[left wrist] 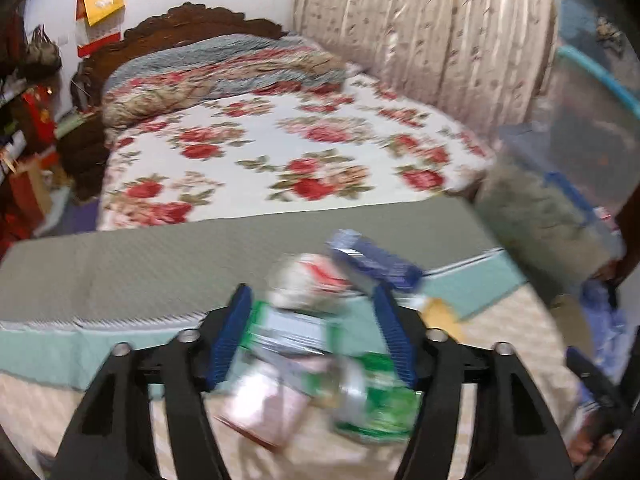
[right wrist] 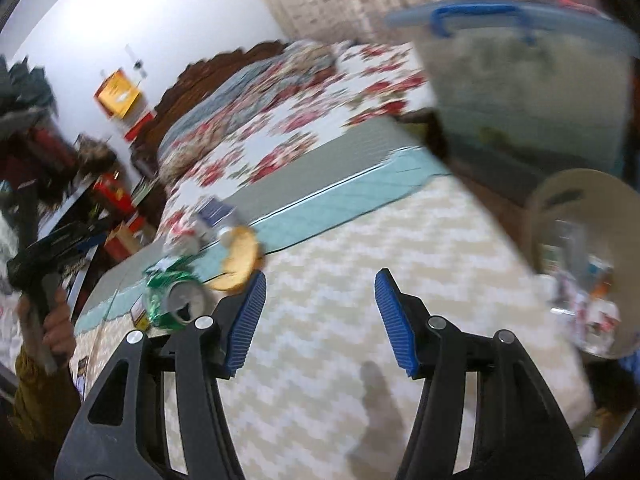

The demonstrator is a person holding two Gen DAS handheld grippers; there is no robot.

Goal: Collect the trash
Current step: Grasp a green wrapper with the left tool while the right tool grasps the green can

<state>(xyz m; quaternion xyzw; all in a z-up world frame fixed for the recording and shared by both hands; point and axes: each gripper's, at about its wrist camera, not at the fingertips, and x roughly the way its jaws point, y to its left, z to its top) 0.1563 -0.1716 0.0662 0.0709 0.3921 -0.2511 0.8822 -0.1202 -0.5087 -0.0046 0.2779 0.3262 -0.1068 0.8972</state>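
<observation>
While both views are smeared by motion blur, the containers still read clearly enough. At the right of the right wrist view a cream bin [right wrist: 576,264] lies with its mouth toward the camera, and crumpled wrappers and packets, too blurred to name, sit inside it. Above and behind it stands a clear storage box [right wrist: 532,92] with a blue handle and lid; something grey-green fills it, though I cannot tell what.

The trash lies in a heap on the patterned cream surface and the grey-green mat, just in front of the flowered bed [left wrist: 304,152]. From the left wrist, the left tongs [left wrist: 316,340] stand apart over that heap, with a green can [left wrist: 372,404], a pink packet [left wrist: 264,408], a white and red wrapper [left wrist: 308,280] and a blue carton [left wrist: 376,260] showing between and beyond the pads; whether anything is gripped I cannot tell.

Only the right wrist view shows the bin's contents, a tan round piece [right wrist: 240,260] beside the can, and the person's hand [right wrist: 56,324] at far left. The right tongs [right wrist: 320,316] are spread apart with nothing between them.
</observation>
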